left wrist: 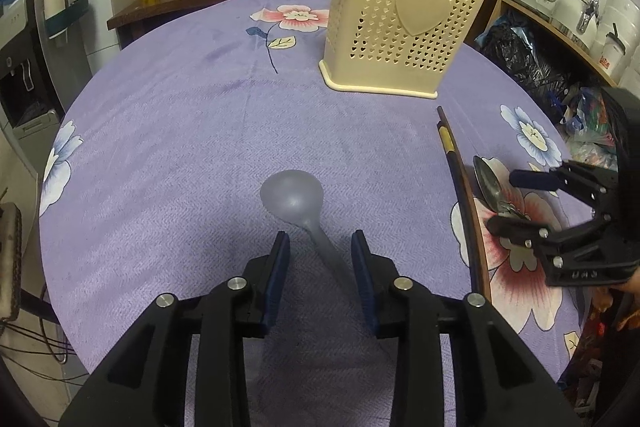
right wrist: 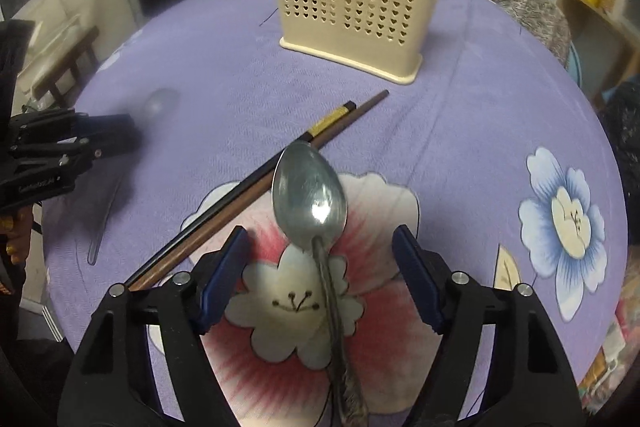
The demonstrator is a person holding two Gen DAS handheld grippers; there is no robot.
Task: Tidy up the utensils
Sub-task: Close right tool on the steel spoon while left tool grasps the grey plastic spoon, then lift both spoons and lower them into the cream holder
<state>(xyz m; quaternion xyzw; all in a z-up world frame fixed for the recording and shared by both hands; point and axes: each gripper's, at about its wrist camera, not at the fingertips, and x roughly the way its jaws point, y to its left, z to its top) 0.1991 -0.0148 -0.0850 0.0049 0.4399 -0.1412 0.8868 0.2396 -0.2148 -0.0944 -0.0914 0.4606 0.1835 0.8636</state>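
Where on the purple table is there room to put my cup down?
The widest bare patch is the purple cloth left of the cream utensil holder and beyond the clear plastic spoon. A smaller gap lies between that spoon and the chopsticks. It is crowded on the right, where chopsticks, metal spoon and right gripper bunch together.

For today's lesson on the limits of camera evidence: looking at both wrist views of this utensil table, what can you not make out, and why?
- Inside of the cream utensil holder: both views sit too low, and its walls hide the contents.
- Metal spoon handle end: cut off by the right view's bottom edge.
- Translucent spoon handle end: passes out of sight behind the left gripper in the left view.
- Same spoon in the right view: blurred.
- Chopsticks near ends: behind a finger in the right view.
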